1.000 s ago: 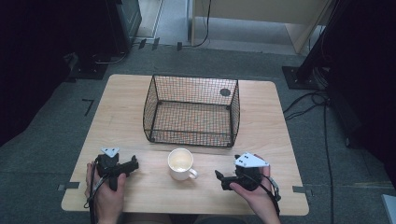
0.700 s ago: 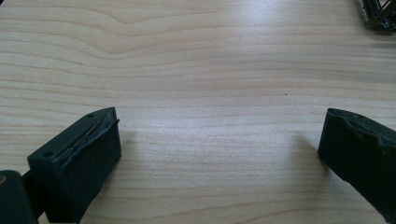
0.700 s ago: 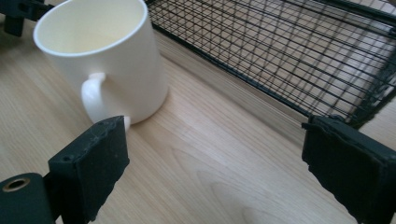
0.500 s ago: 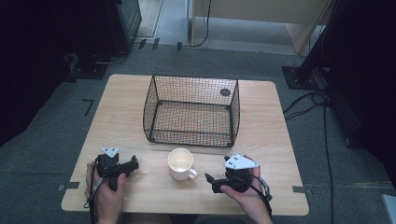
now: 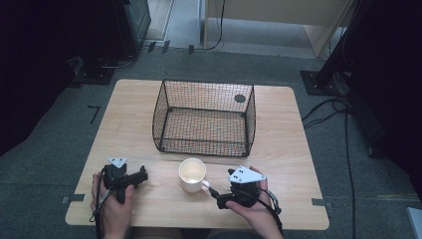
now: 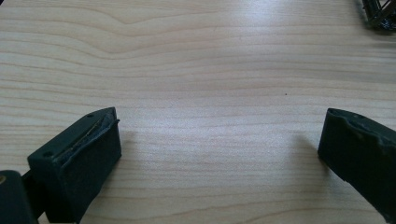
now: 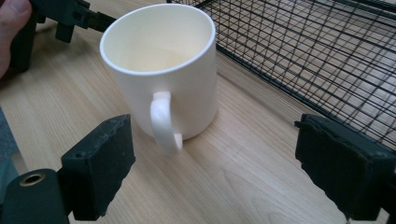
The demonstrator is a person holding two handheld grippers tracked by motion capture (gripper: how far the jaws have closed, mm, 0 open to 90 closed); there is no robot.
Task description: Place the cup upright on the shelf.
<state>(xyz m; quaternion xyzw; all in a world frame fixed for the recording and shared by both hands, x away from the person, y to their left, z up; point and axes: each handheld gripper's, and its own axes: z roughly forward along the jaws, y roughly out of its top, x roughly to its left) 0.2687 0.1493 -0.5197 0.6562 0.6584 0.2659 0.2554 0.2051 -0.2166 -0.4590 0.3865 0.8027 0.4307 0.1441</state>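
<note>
Judging from how things lie, the work has barely begun: the white mug [image 5: 192,174] stands upright on the wooden table [image 5: 293,149], just in front of the wire basket [image 5: 204,118], and nothing grips it yet. The right gripper [image 5: 222,198] sits close beside the mug on the handle's side, its jaws spread wide and released; in the right gripper view the mug's handle [image 7: 162,121] points straight back between the two black pads, nearer the left one, with neither pad touching it. The left gripper [image 5: 140,175] rests on the table well to the other side of the mug, its jaws likewise parted and holding nothing, with bare wood between them in the left gripper view. What seems left is everything that matters: closing on the mug, lifting it, and, most likely, setting it into the basket behind. As for the containers, the mug looks empty, its pale inside showing no liquid or object as far as the right gripper view reaches. The basket also appears empty, with table wood visible through its mesh floor and a dark round spot [image 5: 240,98] showing on the table behind its far right corner.
</note>
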